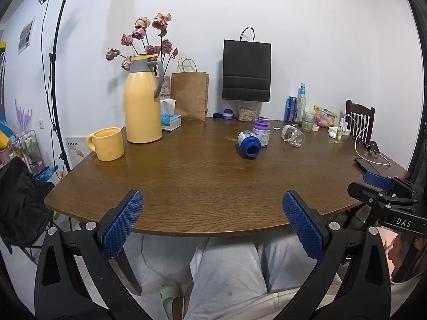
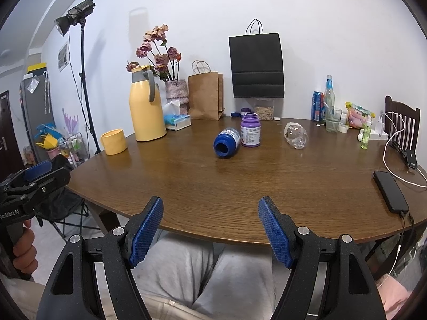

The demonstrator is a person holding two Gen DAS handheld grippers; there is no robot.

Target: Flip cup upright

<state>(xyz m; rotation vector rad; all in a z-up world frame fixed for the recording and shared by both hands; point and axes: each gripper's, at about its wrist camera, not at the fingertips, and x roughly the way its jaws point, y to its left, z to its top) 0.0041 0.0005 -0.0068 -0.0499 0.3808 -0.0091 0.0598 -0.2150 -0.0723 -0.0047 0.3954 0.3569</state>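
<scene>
Lying sideways, the clear cup point(image 2: 295, 135) could roll off the surface point(image 2: 213, 184) if nudged; both tongs point(image 1: 213, 214) point(image 2: 210, 225) gape wide, empty.

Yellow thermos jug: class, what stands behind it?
Behind the yellow thermos jug, dried roses rise from a pink vase. The left wrist view hides most of the vase.

A round-edged wooden table point(image 2: 240, 186) carries a yellow mug point(image 2: 114, 142) upright near its left edge, beside a tall yellow thermos jug point(image 2: 146, 109) and a tissue box point(image 2: 177, 121). Mid-table a blue bottle point(image 2: 227, 143) lies on its side, touching an upright purple bottle point(image 2: 250, 130), with a clear glass cup point(image 2: 296, 135) tipped over to their right. A black phone point(image 2: 390, 191) lies near the right edge.
</scene>
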